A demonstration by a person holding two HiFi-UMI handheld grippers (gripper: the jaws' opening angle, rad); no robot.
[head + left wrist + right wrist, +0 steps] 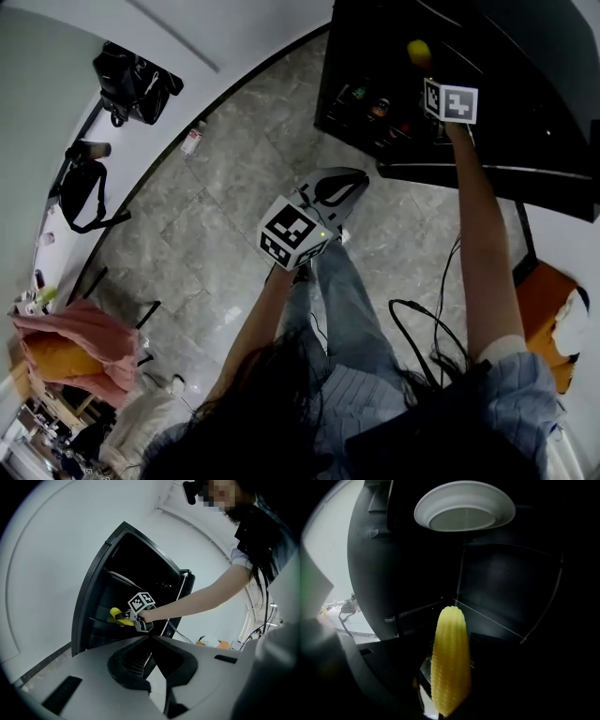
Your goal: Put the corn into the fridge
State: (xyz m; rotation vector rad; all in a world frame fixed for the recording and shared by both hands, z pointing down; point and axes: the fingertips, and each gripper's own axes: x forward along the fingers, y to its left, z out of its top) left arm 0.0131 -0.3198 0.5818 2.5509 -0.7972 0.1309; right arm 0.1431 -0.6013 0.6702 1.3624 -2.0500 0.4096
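Observation:
The yellow corn point(451, 660) stands upright between the dark jaws of my right gripper point(450, 686), which is shut on it. In the head view the corn point(418, 52) is held inside the open black fridge point(525, 141), just beyond the right gripper's marker cube point(451, 101). The left gripper view shows the same corn point(118, 617) over a shelf in the fridge point(101, 597). My left gripper point(339, 187) hangs lower, in front of the fridge, jaws shut with nothing in them.
A white bowl point(464, 506) sits on an upper fridge shelf, and a glass shelf edge point(497, 625) runs behind the corn. Small jars point(370, 103) stand in the fridge's lower part. Cables point(422, 323), black bags point(136, 84) and a pink cloth point(80, 342) lie on the tiled floor.

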